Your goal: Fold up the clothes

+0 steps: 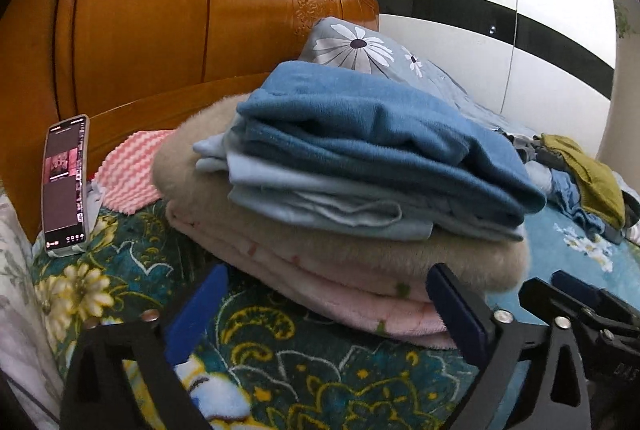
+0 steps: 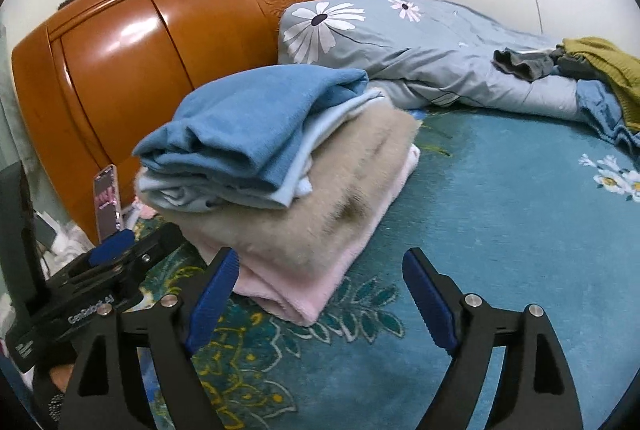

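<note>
On the teal floral bedspread (image 2: 500, 189), near the headboard (image 2: 132, 41): folded stack (image 2: 280, 157), blue garment over pale blue, beige and pink layers. Left gripper (image 1: 328, 314) and right gripper (image 2: 320, 290): both spread wide, holding nothing, close before the stack. Unfolded clothes (image 2: 592, 69) well apart, by the pillow (image 2: 360, 29). Advice: fetch one garment singly, lay flat, pinch opposite edges.

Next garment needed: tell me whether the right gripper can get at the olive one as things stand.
Probably yes: the right gripper is open and empty, and bare bedspread lies between it and the olive garment, though that garment sits far off.
</note>
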`<state>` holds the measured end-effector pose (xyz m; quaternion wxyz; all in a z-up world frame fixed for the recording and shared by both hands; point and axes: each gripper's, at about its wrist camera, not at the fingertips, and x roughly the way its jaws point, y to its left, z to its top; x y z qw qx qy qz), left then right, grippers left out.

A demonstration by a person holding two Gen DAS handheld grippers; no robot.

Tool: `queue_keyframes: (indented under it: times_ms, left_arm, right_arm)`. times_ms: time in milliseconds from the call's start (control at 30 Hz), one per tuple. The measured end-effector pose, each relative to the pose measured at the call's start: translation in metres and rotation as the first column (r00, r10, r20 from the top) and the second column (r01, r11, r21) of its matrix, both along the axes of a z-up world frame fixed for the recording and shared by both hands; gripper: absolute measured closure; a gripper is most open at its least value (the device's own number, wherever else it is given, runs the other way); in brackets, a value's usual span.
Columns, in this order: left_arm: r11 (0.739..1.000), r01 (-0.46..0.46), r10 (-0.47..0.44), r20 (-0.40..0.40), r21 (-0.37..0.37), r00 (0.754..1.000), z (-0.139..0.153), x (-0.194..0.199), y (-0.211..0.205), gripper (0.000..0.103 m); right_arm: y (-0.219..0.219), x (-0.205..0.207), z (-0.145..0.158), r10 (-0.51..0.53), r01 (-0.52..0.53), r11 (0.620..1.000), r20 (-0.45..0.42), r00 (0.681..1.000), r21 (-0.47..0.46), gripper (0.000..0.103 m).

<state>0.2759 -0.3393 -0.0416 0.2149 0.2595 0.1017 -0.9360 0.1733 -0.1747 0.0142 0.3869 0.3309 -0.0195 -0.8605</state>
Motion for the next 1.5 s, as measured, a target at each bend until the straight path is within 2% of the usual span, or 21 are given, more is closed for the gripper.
queue_keyframes:
  times_ms: [33, 100, 333, 600, 833, 1133, 1500]
  left_arm:
    - [1.000, -0.009, 0.009, 0.004, -0.012, 1.000, -0.002, 0.000, 0.001, 0.000]
    - [1.000, -0.022, 0.023, 0.015, -0.021, 1.000, -0.005, 0.001, 0.004, 0.000]
    - [0.998, -0.064, 0.065, 0.049, -0.026, 0.997, -0.017, 0.000, 0.007, 0.000]
    - [0.994, -0.102, 0.103, 0.015, -0.032, 0.995, -0.017, 0.008, 0.008, 0.000]
    - [0.991, -0.122, 0.123, 0.021, -0.050, 0.992, -0.017, 0.007, 0.009, 0.000]
    - [0.987, -0.150, 0.152, 0.031, -0.059, 0.988, -0.019, 0.007, 0.009, 0.000]
    - [0.979, -0.190, 0.194, 0.044, -0.073, 0.980, -0.020, 0.007, 0.008, 0.000]
  right_arm:
    - [-0.001, 0.001, -0.002, -0.004, 0.005, 1.000, -0.016, 1.000, 0.012, 0.002]
    - [-0.004, 0.004, -0.005, -0.002, 0.004, 0.999, -0.049, 0.999, 0.041, 0.001]
    - [-0.009, 0.006, -0.007, -0.001, 0.003, 0.999, -0.056, 0.998, 0.045, 0.001]
    - [-0.011, 0.014, -0.009, 0.012, -0.009, 0.999, -0.080, 0.997, 0.049, 0.000]
    - [-0.011, 0.017, -0.009, 0.019, -0.014, 0.999, -0.095, 0.995, 0.053, 0.000]
    - [-0.021, 0.027, -0.008, 0.052, -0.039, 0.995, -0.139, 0.989, 0.096, 0.000]
    - [-0.025, 0.030, -0.010, 0.053, -0.032, 0.990, -0.153, 0.987, 0.140, 0.000]
